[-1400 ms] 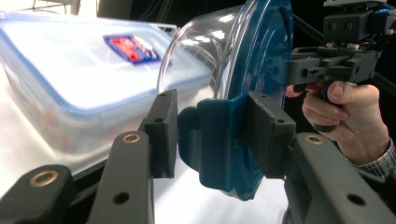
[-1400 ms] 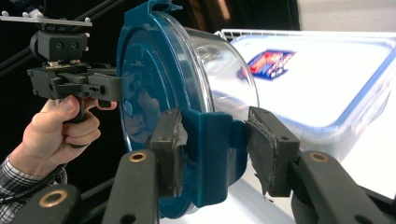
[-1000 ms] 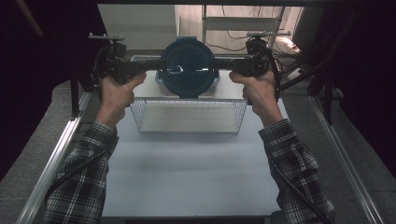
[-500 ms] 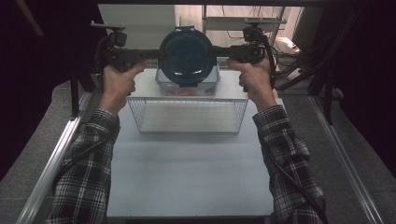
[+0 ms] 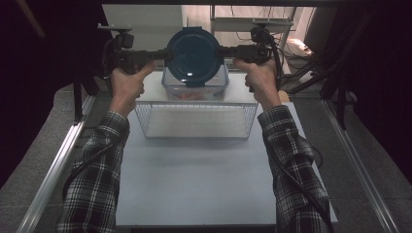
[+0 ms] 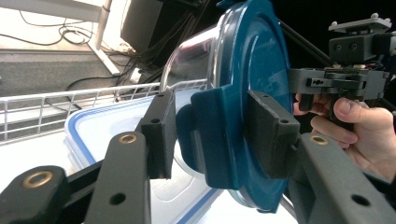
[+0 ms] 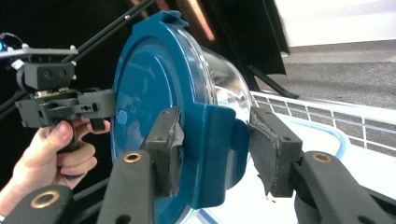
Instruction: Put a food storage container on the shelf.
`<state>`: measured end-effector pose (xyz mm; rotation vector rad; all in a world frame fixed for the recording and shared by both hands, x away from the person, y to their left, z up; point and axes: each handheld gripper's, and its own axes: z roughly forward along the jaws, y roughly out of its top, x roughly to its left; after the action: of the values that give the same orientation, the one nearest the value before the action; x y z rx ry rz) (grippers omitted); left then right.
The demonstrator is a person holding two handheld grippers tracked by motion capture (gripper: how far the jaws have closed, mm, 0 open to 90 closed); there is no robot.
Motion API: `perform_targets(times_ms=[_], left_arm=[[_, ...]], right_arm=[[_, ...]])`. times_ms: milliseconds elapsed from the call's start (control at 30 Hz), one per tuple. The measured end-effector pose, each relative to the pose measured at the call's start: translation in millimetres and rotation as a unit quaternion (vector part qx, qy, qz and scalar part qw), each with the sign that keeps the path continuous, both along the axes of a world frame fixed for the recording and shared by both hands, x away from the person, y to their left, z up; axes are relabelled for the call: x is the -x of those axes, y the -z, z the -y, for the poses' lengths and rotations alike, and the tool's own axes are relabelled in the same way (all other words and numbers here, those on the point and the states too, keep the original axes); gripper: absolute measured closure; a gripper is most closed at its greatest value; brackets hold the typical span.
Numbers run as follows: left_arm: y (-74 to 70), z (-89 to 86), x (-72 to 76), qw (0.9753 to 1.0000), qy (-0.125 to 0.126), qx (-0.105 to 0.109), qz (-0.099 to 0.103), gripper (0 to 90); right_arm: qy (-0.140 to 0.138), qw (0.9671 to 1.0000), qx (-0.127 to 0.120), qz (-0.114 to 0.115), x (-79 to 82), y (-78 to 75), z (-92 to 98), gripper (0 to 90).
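Grippers, left (image 5: 163, 54) and right (image 5: 224, 50), each clamped a side latch of the teal-lidded round container (image 5: 195, 54), held tilted above the rectangular box (image 5: 194, 87); setting it down remained.

A lab-like recording bench — a white table (image 5: 194, 179) on metal rails (image 5: 53, 165), black-curtained sides, and loose cables (image 6: 93, 81) trailing over the floor behind.
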<state>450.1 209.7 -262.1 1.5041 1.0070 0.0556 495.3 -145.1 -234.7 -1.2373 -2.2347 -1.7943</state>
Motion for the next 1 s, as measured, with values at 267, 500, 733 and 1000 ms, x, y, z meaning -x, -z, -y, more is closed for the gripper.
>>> perform_targets(times_ms=[267,500,733,1000], left_arm=[[4.0,9.4,-4.0,0.9985,-0.030,-0.042,0.017,59.6],[1.6,11.4,0.9,0.9962,-0.054,-0.061,0.031,55.1],[1.1,-0.3,15.4,0.9963,-0.050,-0.054,0.044,43.0],[11.5,2.8,31.2,0.9891,-0.019,-0.131,0.065,26.6]], right_arm=[[0.057,0.9948,0.078,0.032,-4.0,2.2,-7.8,55.7],[0.071,0.9924,0.089,0.046,0.1,1.5,-11.0,55.9],[0.064,0.9916,0.089,0.068,13.5,-5.9,-3.0,50.0],[0.024,0.9876,0.120,0.099,27.9,-1.7,-10.4,23.8]])
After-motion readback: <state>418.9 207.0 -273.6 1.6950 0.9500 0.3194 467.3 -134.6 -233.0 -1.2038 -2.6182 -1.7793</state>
